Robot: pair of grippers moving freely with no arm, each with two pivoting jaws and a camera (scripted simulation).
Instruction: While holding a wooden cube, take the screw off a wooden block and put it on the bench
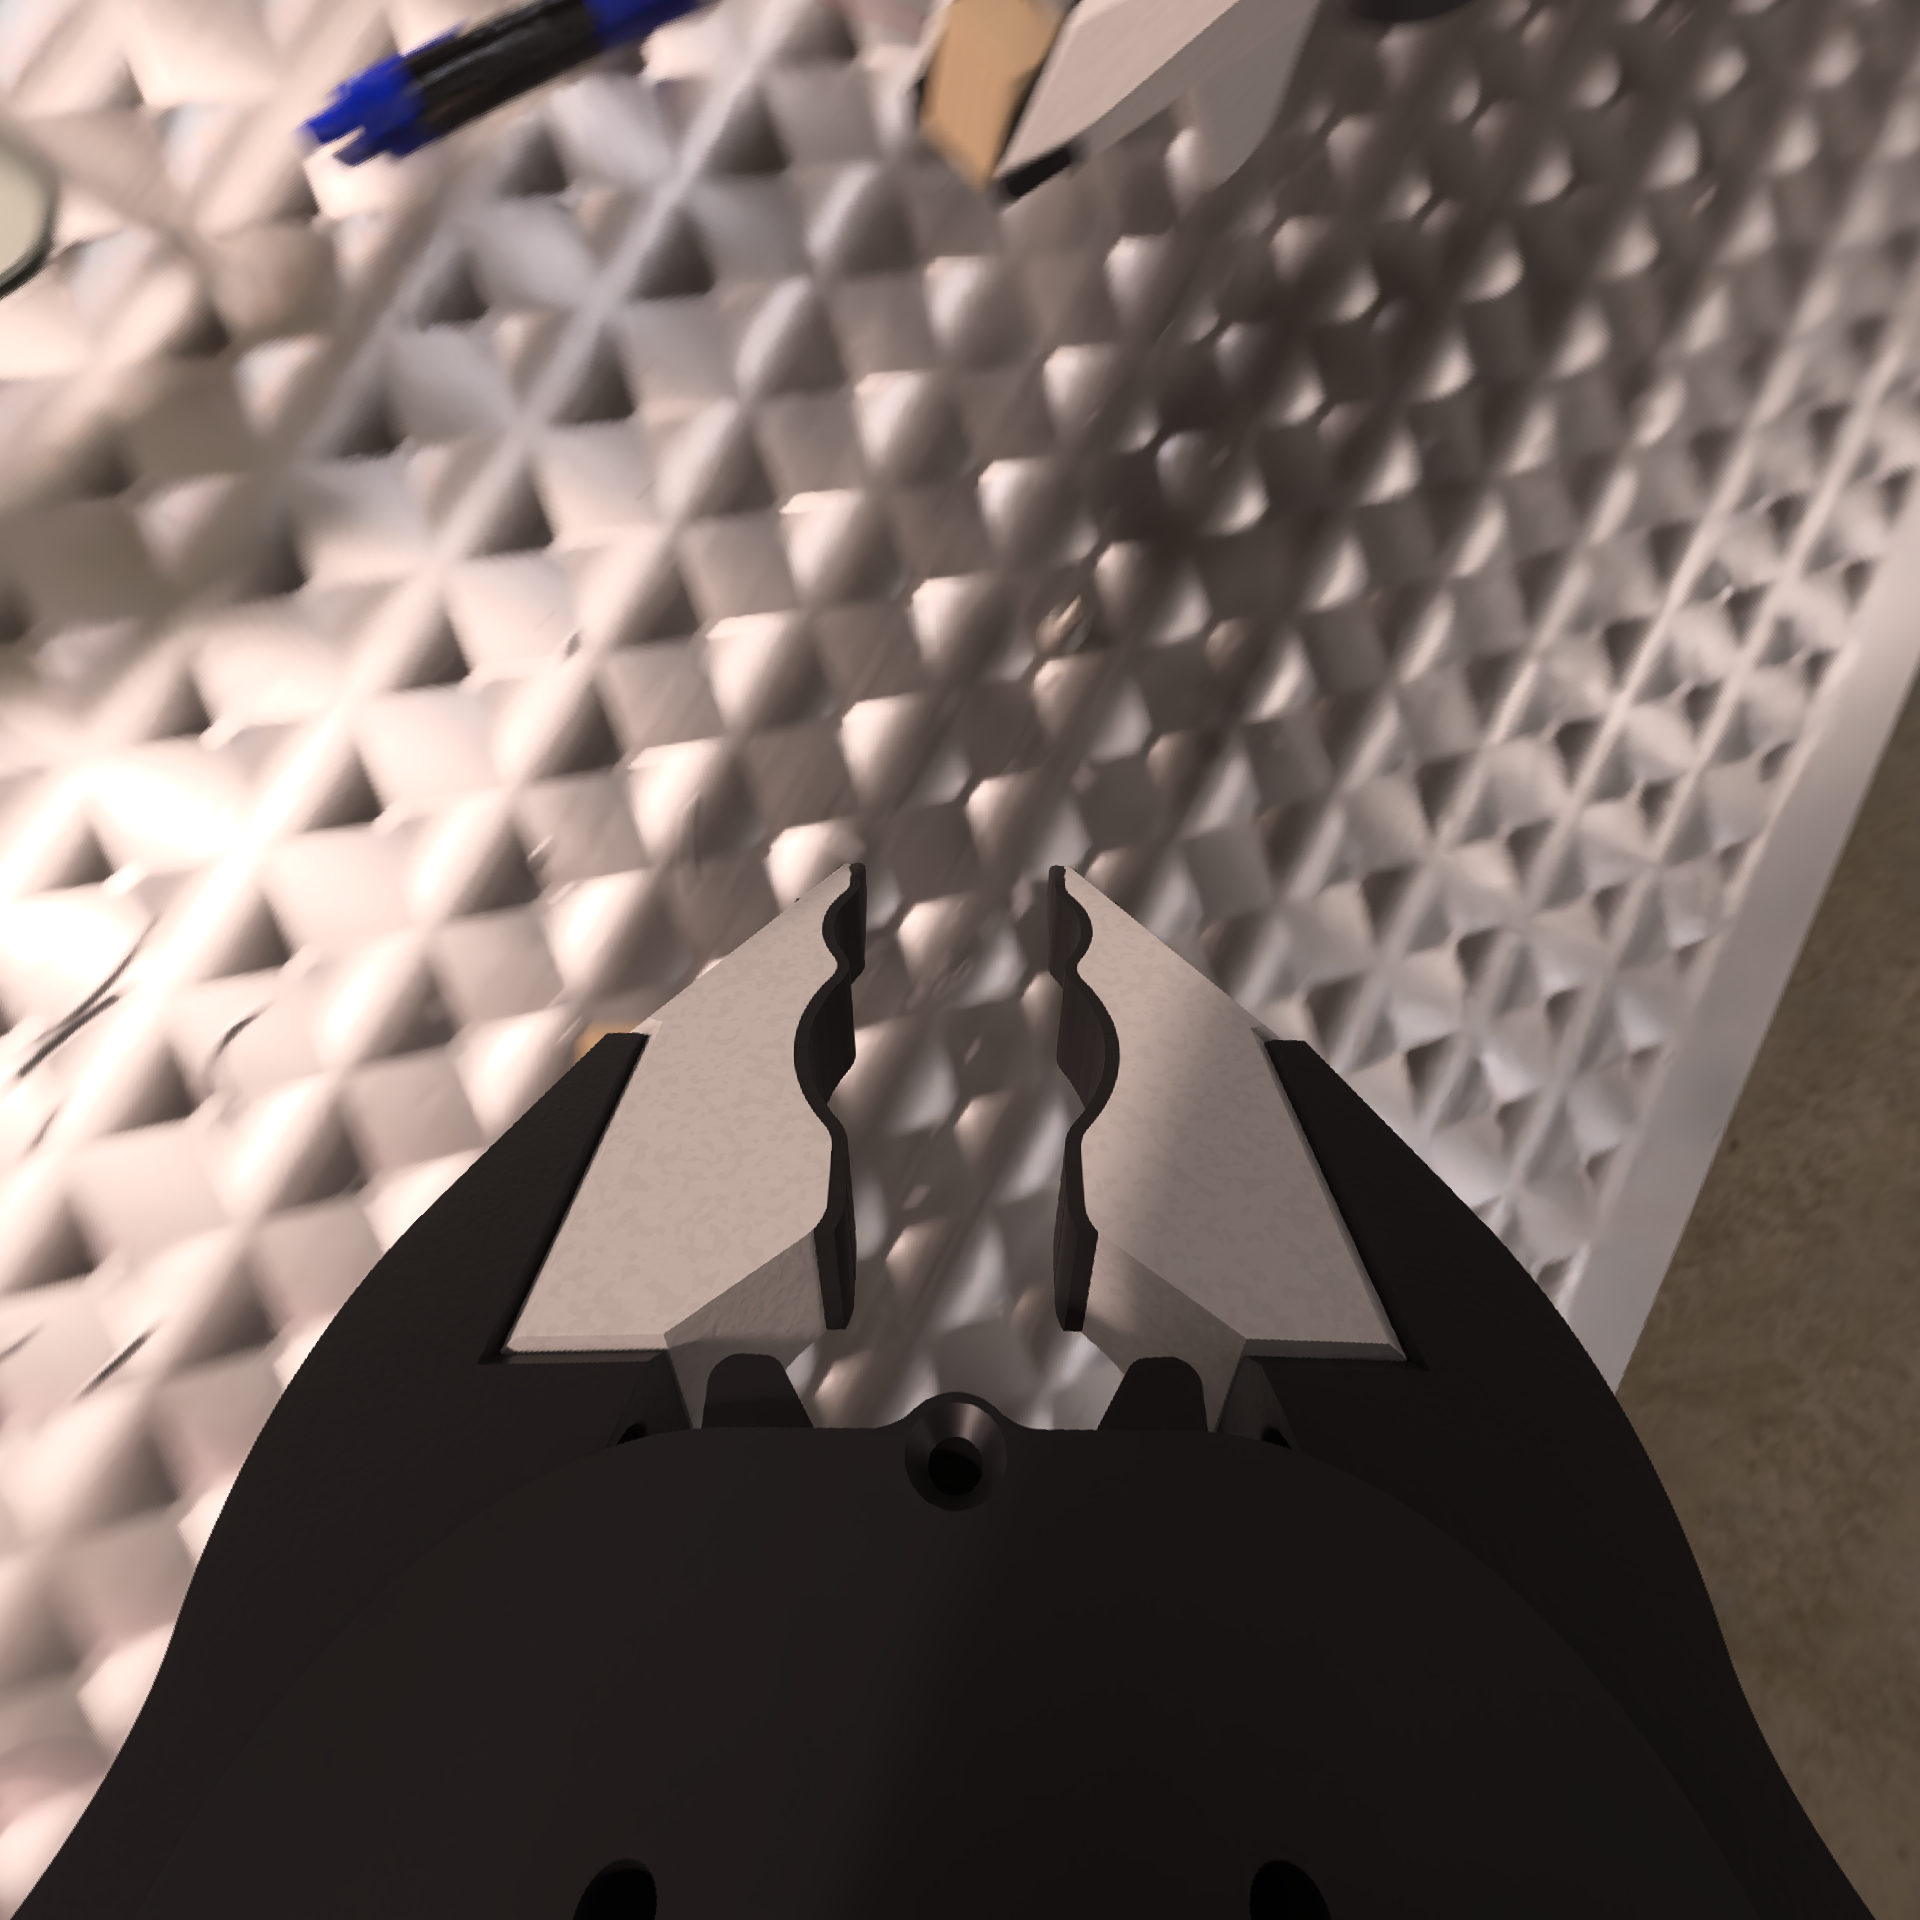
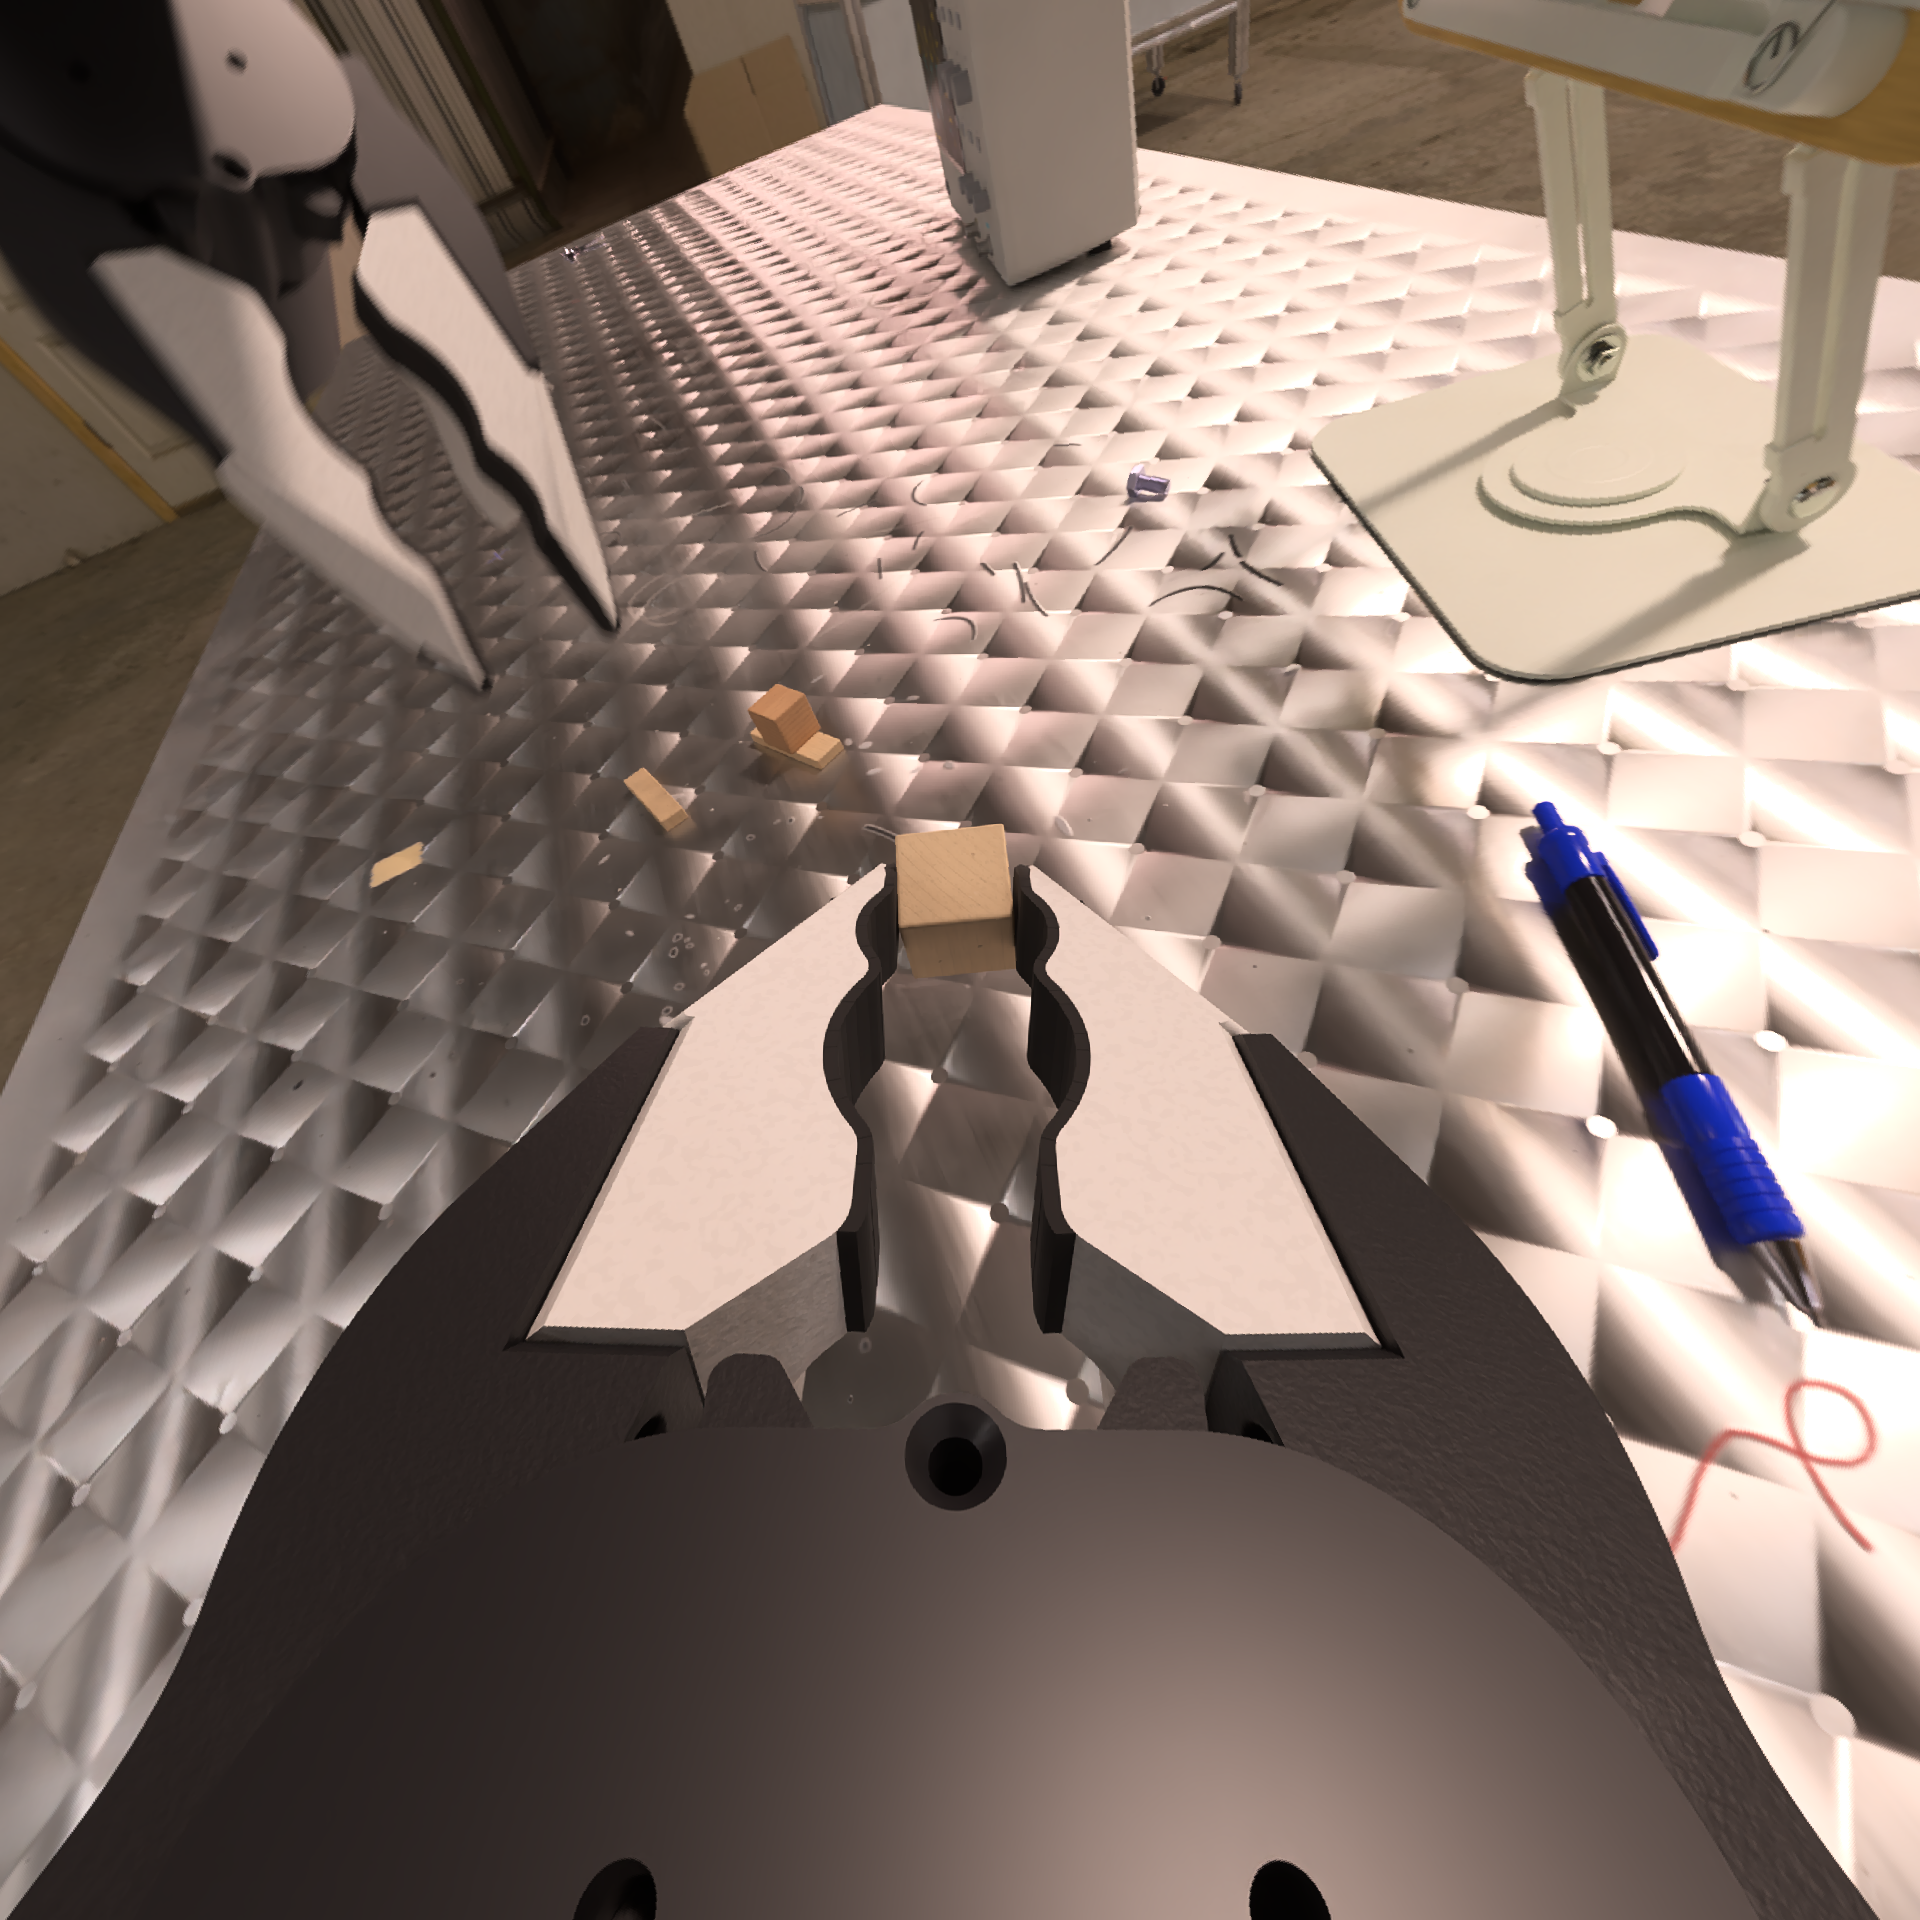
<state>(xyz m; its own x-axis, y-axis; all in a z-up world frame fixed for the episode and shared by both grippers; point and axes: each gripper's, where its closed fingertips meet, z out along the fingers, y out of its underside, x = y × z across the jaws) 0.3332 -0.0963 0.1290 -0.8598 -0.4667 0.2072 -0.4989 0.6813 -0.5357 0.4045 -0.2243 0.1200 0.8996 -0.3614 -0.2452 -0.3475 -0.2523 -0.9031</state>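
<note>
My right gripper is shut on a light wooden cube and holds it at its fingertips, above the metal bench. A wooden block, a small cube on a flat slab, stands on the bench just beyond. A small purple screw-like piece lies on the bench farther back. My left gripper is open and empty above the bench; it also shows in the right wrist view, left of the block. The held cube shows at the top of the left wrist view.
Two flat wood chips lie left of the block. A blue pen lies at the right, with a red string near it. A cream stand base and a white box stand at the back. The bench edge runs along the right.
</note>
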